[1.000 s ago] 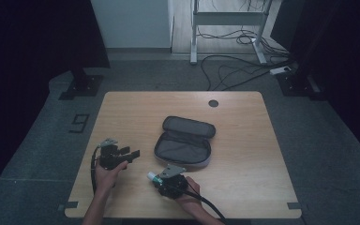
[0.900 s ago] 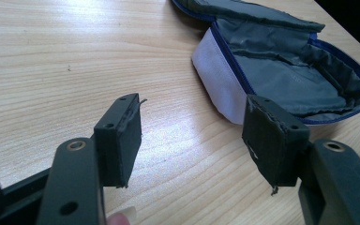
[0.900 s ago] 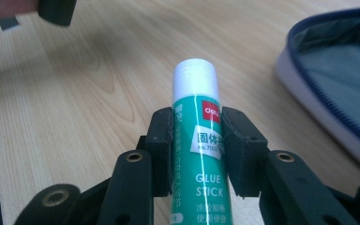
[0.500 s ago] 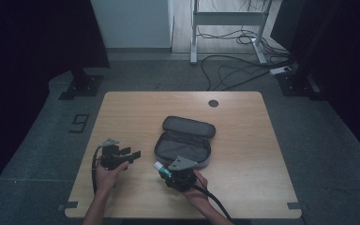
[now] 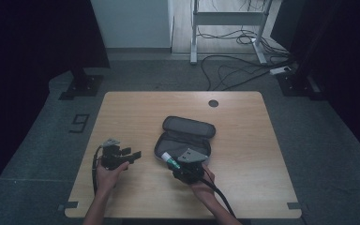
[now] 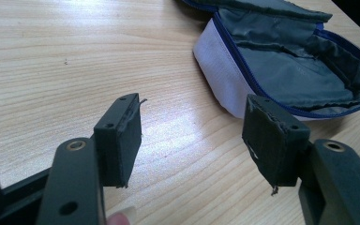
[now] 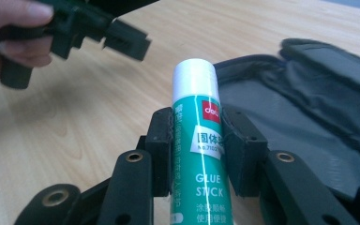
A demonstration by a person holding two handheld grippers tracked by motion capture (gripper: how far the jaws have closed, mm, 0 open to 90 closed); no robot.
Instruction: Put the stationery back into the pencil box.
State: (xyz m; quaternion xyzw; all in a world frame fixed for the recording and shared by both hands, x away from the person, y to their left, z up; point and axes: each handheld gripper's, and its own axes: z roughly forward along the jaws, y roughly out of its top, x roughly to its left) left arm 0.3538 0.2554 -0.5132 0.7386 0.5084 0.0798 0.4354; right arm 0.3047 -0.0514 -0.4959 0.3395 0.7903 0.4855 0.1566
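on the wooden table [image 5: 243, 122], an open grey pencil case [image 5: 185, 138] with a blue zip lies unzipped, lid folded back. just beside the case's near edge, the right gripper [image 7: 198, 140] pinches a glue stick [image 7: 200, 136] between its pads, white cap pointing toward the case; its body is green with a red logo and white lettering. well left of the case, the left gripper [image 6: 192, 136] rests with jaws spread, nothing between them.

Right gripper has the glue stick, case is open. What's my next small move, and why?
Probably carry the glue stick forward over the open pencil case before releasing. The right gripper clamps it just short of the case's near edge, and the left gripper waits open beside the case.
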